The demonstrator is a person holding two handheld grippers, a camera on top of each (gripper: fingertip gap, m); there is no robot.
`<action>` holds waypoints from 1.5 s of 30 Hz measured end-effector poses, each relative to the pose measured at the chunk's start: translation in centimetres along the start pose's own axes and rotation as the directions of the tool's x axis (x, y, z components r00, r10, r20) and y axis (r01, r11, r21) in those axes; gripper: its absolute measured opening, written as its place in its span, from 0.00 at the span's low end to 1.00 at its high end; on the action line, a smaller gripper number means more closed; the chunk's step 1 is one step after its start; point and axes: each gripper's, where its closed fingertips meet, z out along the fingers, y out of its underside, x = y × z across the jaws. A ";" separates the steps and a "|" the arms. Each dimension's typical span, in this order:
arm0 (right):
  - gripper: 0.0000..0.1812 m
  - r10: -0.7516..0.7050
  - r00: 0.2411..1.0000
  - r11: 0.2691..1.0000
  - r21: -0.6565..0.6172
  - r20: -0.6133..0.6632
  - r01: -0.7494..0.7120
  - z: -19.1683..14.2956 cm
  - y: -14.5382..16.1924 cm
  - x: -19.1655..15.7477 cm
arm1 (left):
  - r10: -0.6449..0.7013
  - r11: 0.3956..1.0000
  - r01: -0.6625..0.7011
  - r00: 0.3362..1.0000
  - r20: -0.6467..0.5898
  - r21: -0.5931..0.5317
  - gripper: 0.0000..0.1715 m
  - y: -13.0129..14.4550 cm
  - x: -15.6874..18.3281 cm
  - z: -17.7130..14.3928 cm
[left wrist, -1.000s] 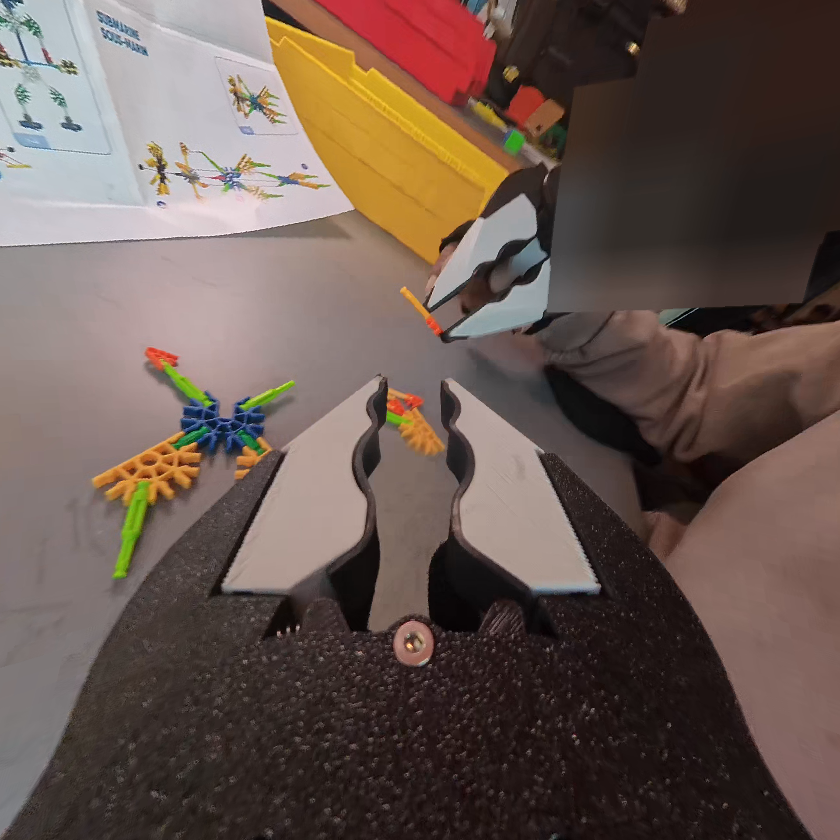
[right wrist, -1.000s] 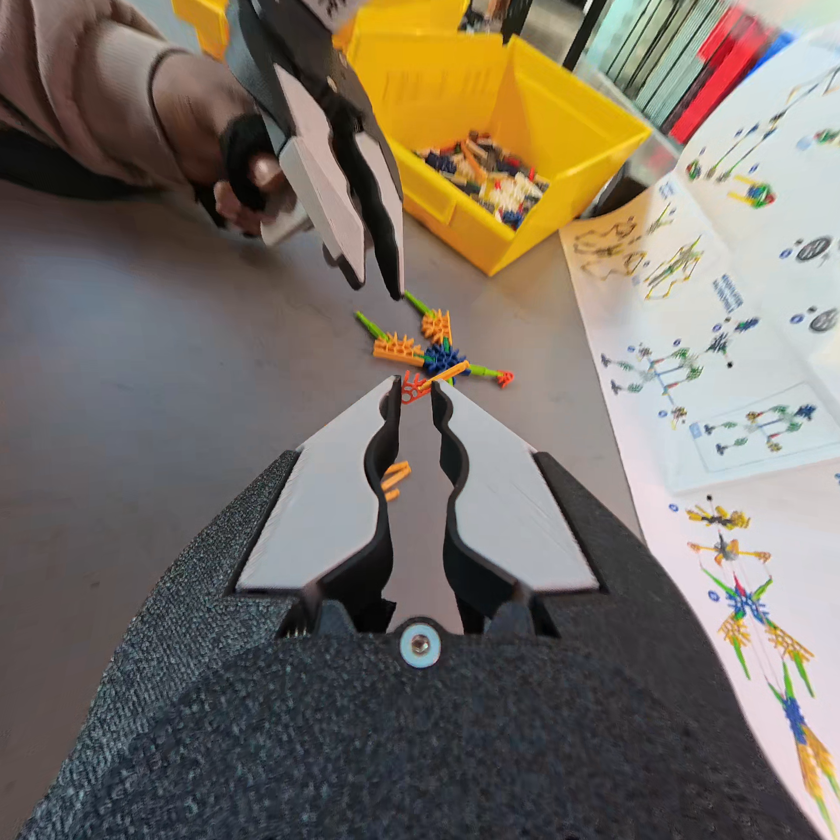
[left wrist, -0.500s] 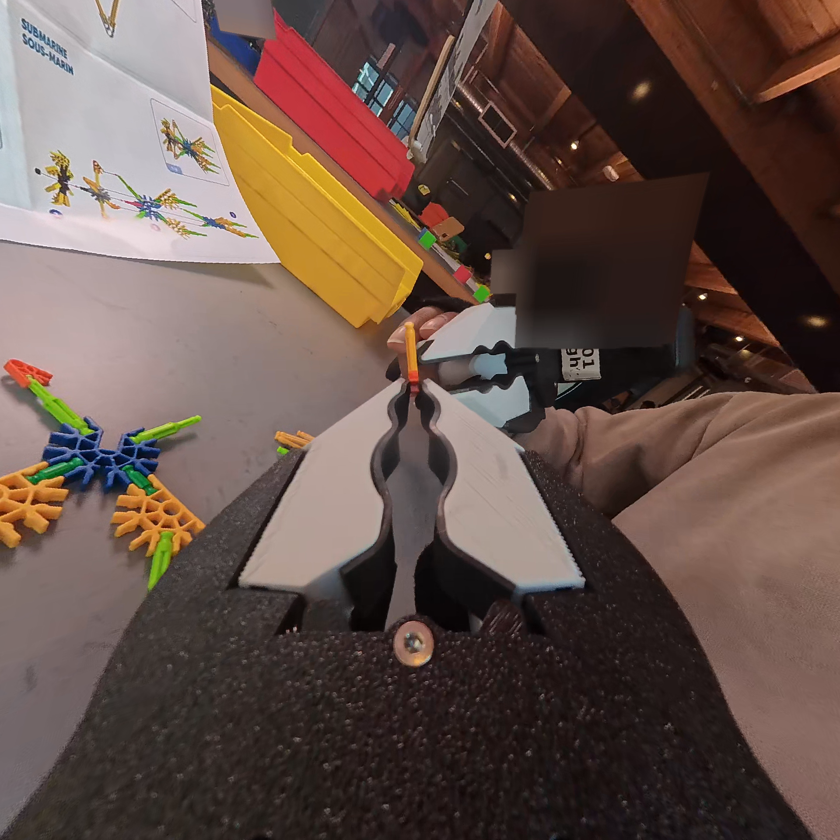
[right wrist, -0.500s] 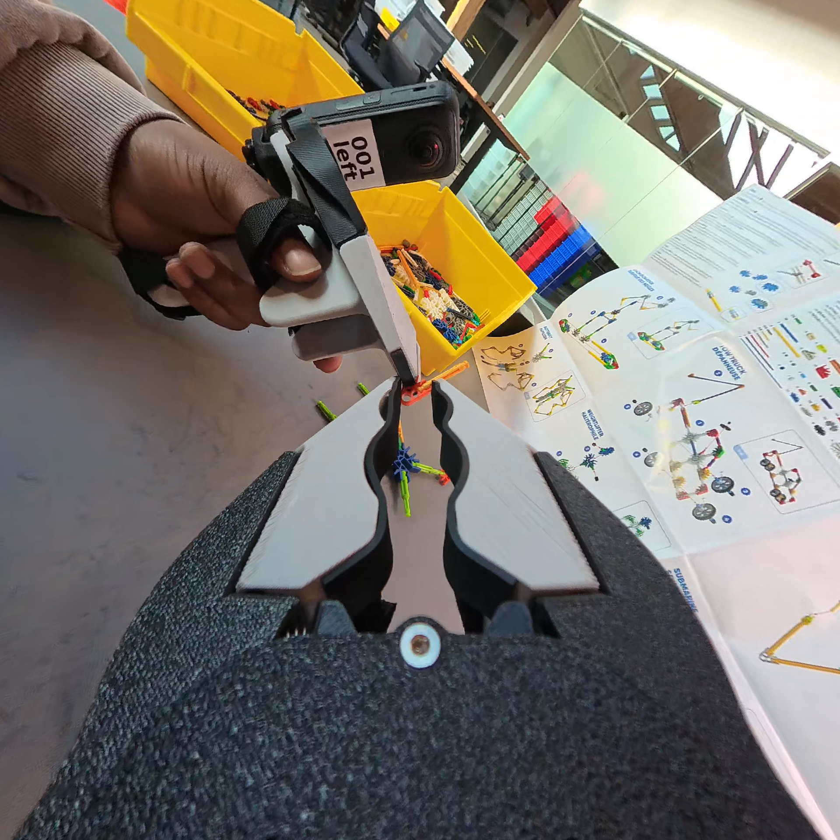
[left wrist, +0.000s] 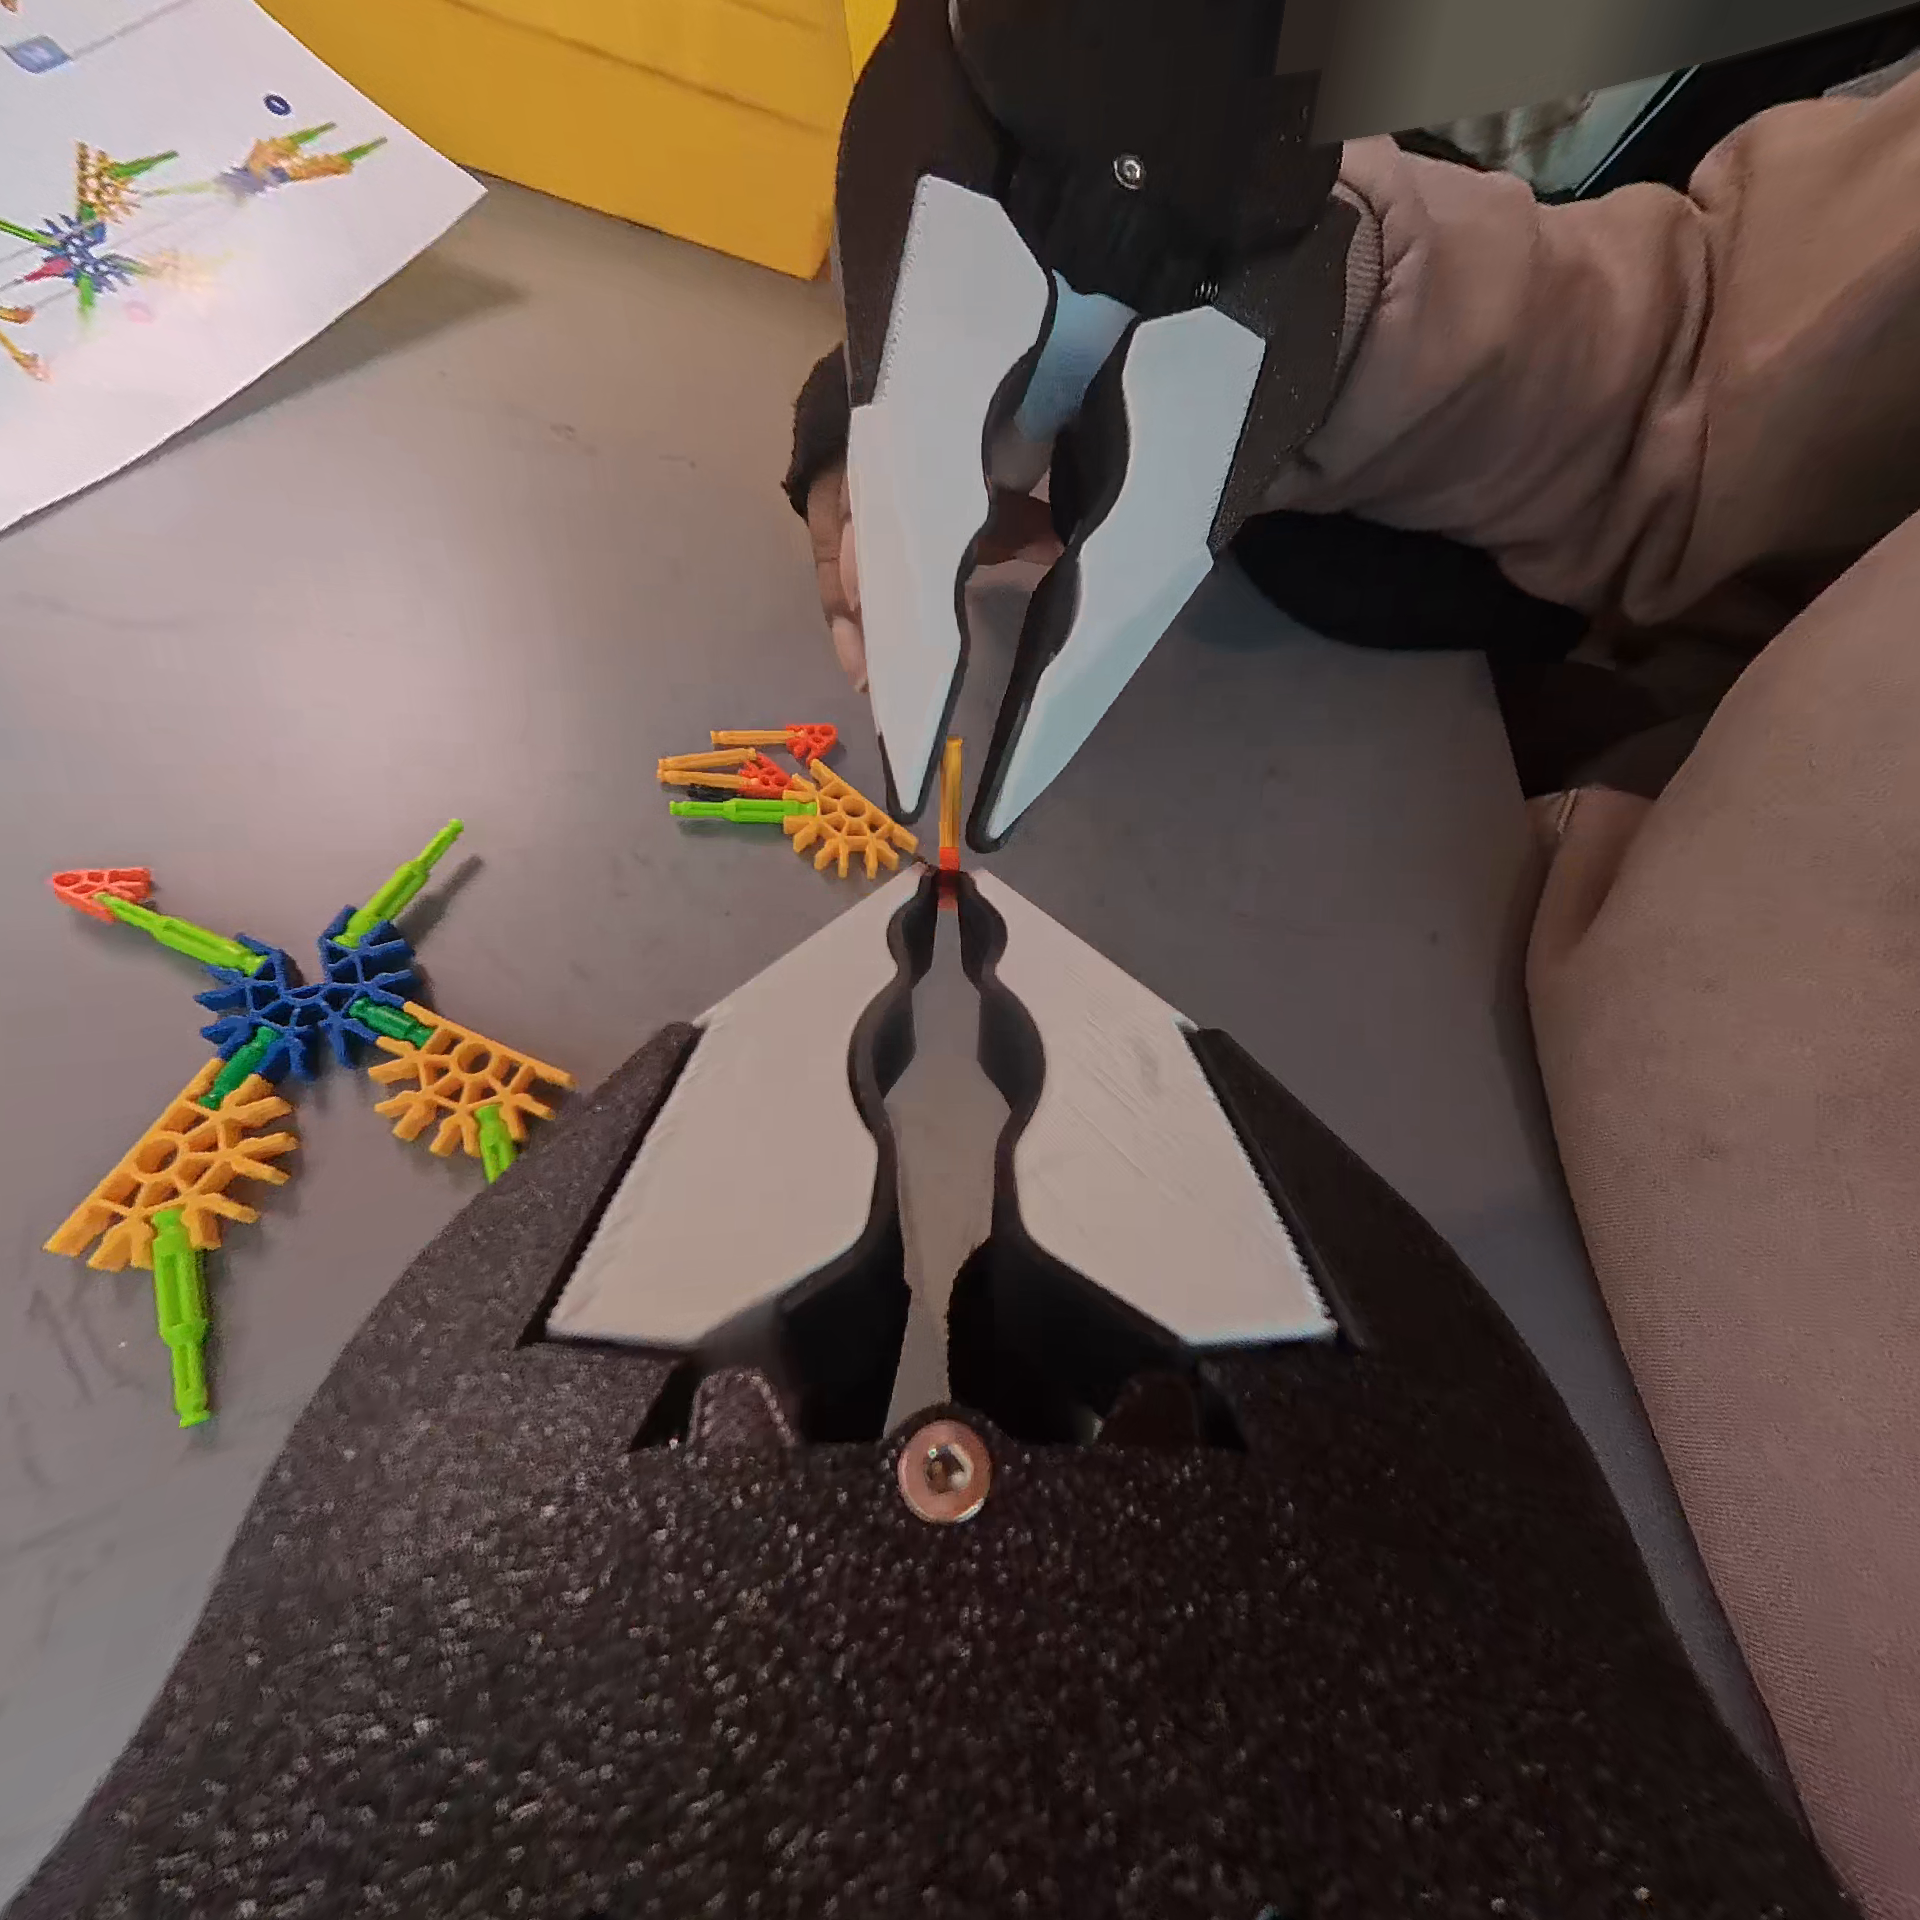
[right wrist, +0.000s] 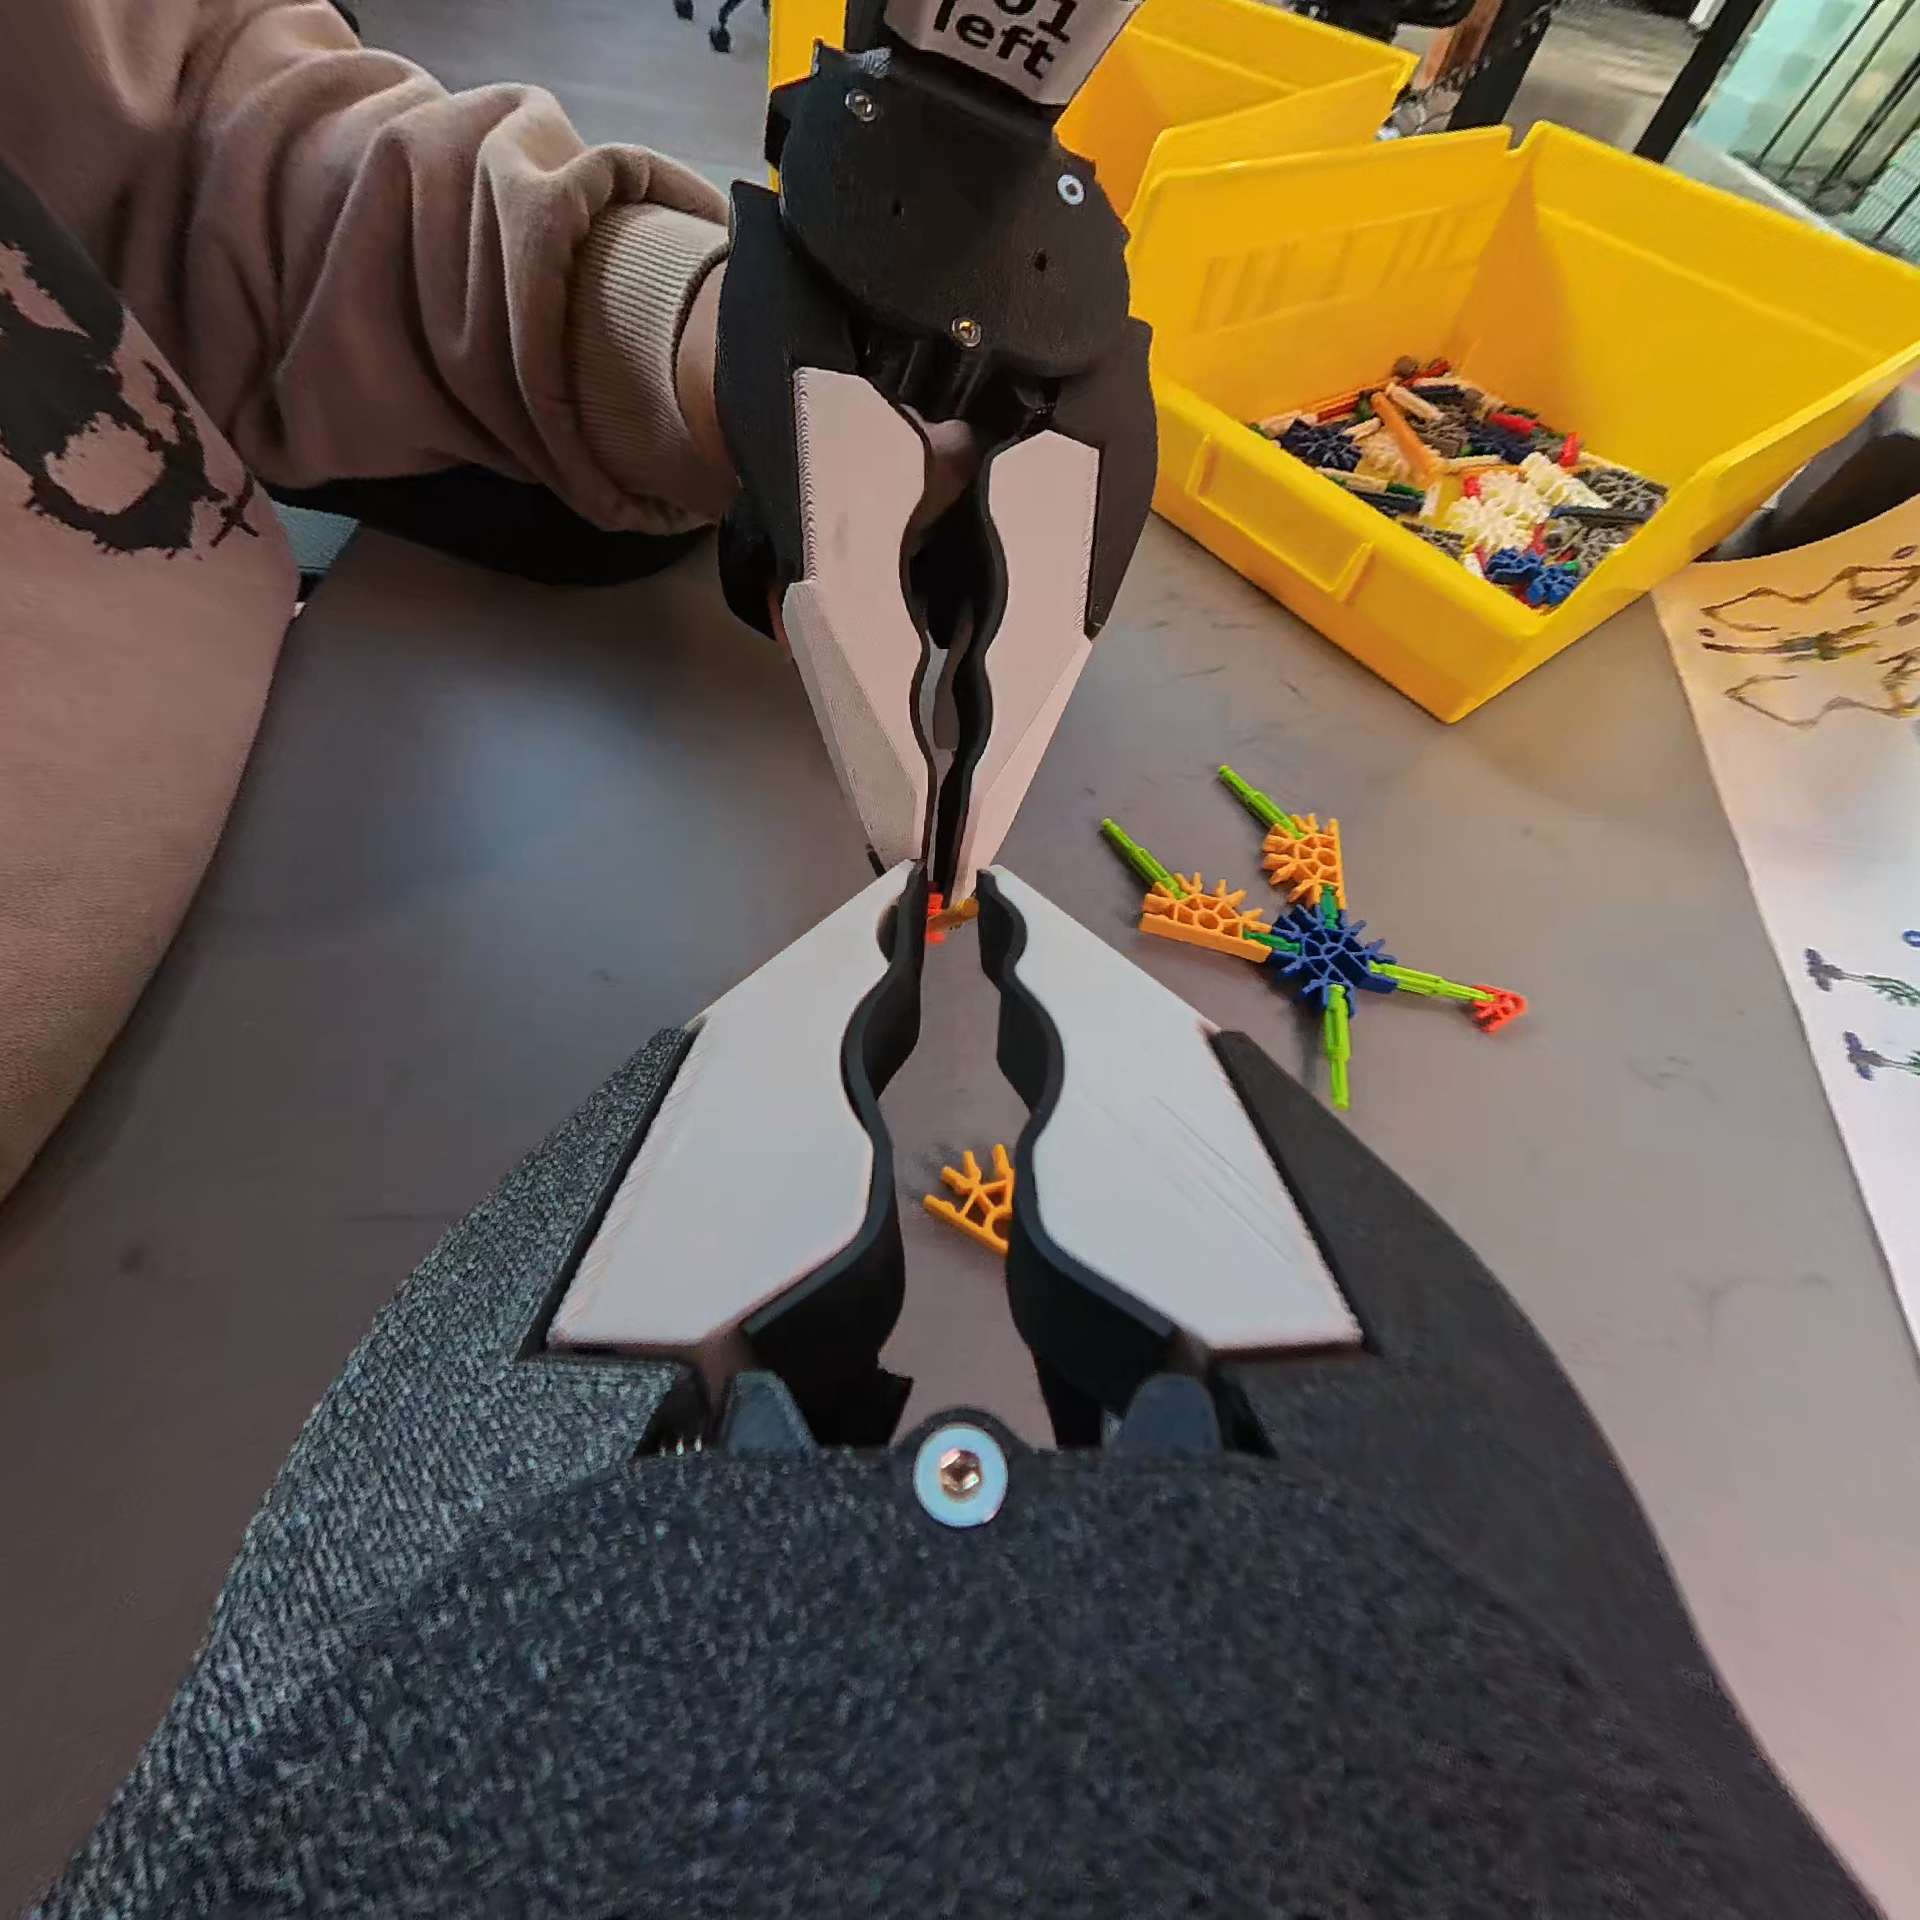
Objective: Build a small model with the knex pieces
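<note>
Left wrist view: my left gripper (left wrist: 943, 883) has its jaws pinched together on the red end of a thin orange rod (left wrist: 950, 800), which sticks out toward 12 o'clock. The right gripper (left wrist: 943, 821) faces me from 12 o'clock, its pale, smooth, wedge-shaped fingers (left wrist: 914, 540) parted on either side of the rod's free end, not clearly touching it. At 9 o'clock on the matte grey surface (left wrist: 520, 540) lies a toy assembly (left wrist: 301, 1008): blue snowflake-shaped hubs, orange fan-shaped connectors, ribbed green rods and a red wedge. A smaller cluster (left wrist: 790, 790) of orange, red and green pieces lies at 11 o'clock, just beside the right gripper's tip. A printed instruction sheet (left wrist: 156, 260) and a yellow plastic bin (left wrist: 623, 114) are at 10 to 11 o'clock.

Right wrist view: my right gripper (right wrist: 951, 894) is slightly open, with the small orange-and-red piece (right wrist: 943, 916) at its tips. The left gripper (right wrist: 940, 873) points in from 12 o'clock, closed on that piece; its grainy black housing carries a white label with writing. An orange fan connector (right wrist: 977, 1195) lies between my fingers. The assembly (right wrist: 1320, 945) lies at 2 o'clock, and a yellow bin (right wrist: 1351, 582) of mixed pieces at 1 o'clock
</note>
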 end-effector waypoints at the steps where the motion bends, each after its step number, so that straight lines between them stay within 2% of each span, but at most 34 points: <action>1: 0.02 -0.001 1.000 1.000 -0.020 0.012 0.001 0.2 0.4 -0.2 | 0.000 1.000 0.000 1.000 -0.007 -0.013 0.02 0.2 0.1 0.2; 4: 0.02 0.013 0.999 0.997 -0.072 0.053 -0.009 0.2 1.4 -0.7 | -0.010 1.000 0.010 1.000 -0.026 -0.024 0.02 0.6 0.3 0.3; 16: 0.03 0.042 0.992 0.995 -0.098 0.116 -0.031 -0.2 2.1 -1.6 | -0.021 1.000 0.021 0.998 -0.063 -0.006 0.02 0.3 0.7 0.2; 22: 0.01 0.034 0.994 0.997 -0.074 0.100 -0.027 -0.3 1.6 -1.2 | -0.038 0.998 0.041 0.997 -0.062 0.037 0.02 -0.3 0.4 -0.1; 25: 0.00 0.049 0.994 0.999 -0.023 0.093 -0.047 -0.6 0.6 -0.9 | -0.058 0.995 0.065 0.994 -0.096 0.071 0.08 -0.7 0.6 -0.4; 30: 0.00 0.066 0.994 0.998 0.016 0.084 -0.067 -0.8 -0.1 -0.6 | -0.076 0.989 0.087 0.993 -0.089 0.116 0.03 -1.5 0.3 -0.8; 32: 0.00 0.074 0.996 0.997 0.001 0.043 -0.074 -0.5 0.0 0.0 | -0.108 0.986 0.115 0.993 -0.056 0.121 0.02 -1.5 -0.5 -0.9; 37: 0.00 0.074 0.981 0.994 -0.062 -0.177 -0.086 0.3 0.6 2.8 | -0.229 0.961 0.210 0.970 0.088 0.179 0.02 -1.5 -3.5 -1.0; 42: 0.00 -0.016 0.932 0.987 -0.156 -0.363 -0.043 1.0 1.2 4.5 | -0.263 0.955 0.220 0.938 0.225 0.198 0.01 -1.1 -5.6 -1.0; 45: 0.00 -0.113 0.872 0.973 -0.232 -0.476 -0.001 1.2 1.2 5.4 | -0.293 0.946 0.236 0.915 0.276 0.221 0.01 -1.3 -6.6 -1.0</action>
